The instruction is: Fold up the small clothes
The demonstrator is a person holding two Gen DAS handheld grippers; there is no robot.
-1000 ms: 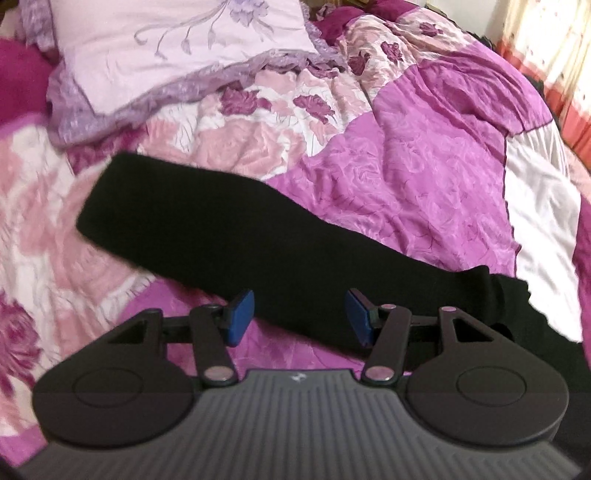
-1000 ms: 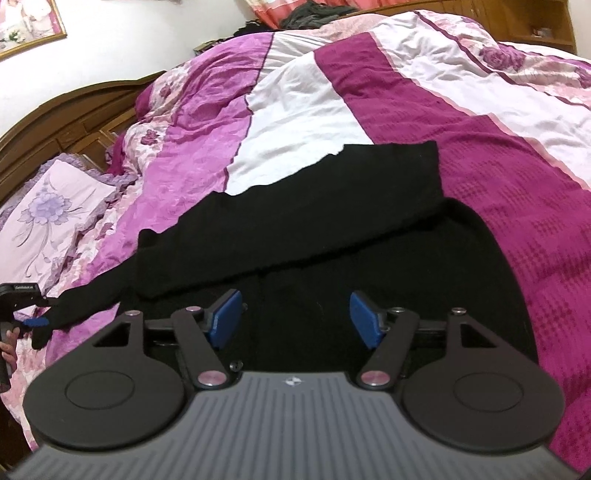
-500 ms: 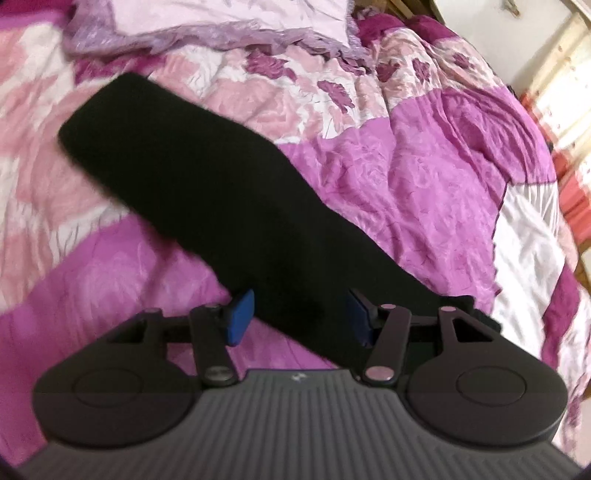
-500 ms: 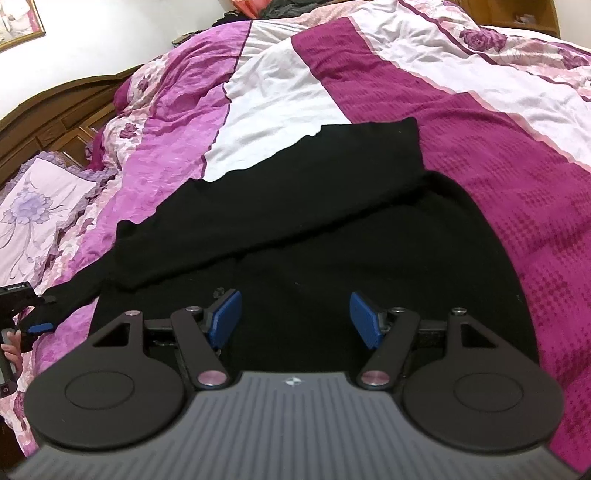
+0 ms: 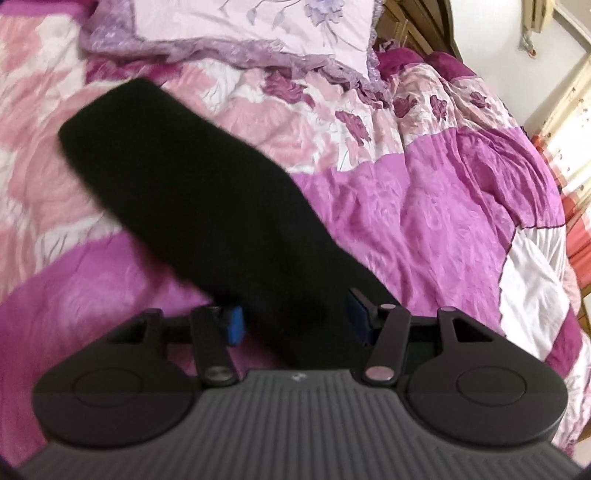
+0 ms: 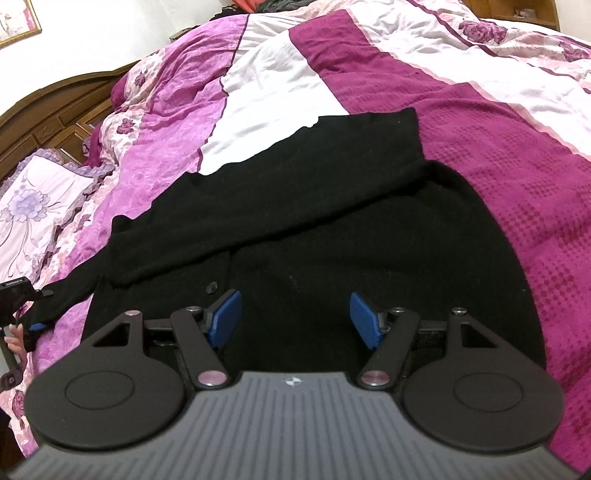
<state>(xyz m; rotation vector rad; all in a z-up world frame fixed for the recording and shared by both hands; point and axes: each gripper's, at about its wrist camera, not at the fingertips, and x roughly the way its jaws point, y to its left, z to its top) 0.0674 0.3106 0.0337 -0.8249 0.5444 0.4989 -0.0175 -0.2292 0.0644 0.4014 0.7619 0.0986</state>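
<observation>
A black knit cardigan [image 6: 332, 240] lies flat on the bedspread [image 6: 517, 166]. One sleeve [image 6: 295, 177] is folded across its body, and a button [image 6: 212, 287] shows near the front. The other sleeve [image 5: 192, 192] stretches out diagonally over the pink quilt. My left gripper [image 5: 295, 323] hangs low over the near part of that sleeve. Its jaws are open, the sleeve runs between the blue pads, and a gap shows beside the left pad. My right gripper [image 6: 295, 317] stands open just above the cardigan's body, holding nothing. The right wrist view also shows the left gripper [image 6: 35, 325] at the sleeve's far left end.
A lilac flowered pillow [image 5: 251, 26] lies beyond the sleeve's cuff. The wooden headboard [image 6: 48, 122] runs behind it. The patchwork quilt [image 5: 424, 221] is rumpled to the right of the sleeve. A hand [image 6: 14, 336] grips the left tool's handle.
The left gripper has rolled and sunk towards the sleeve, which now runs steeply between its pads. The right gripper has barely shifted. Both jaws kept their width.
</observation>
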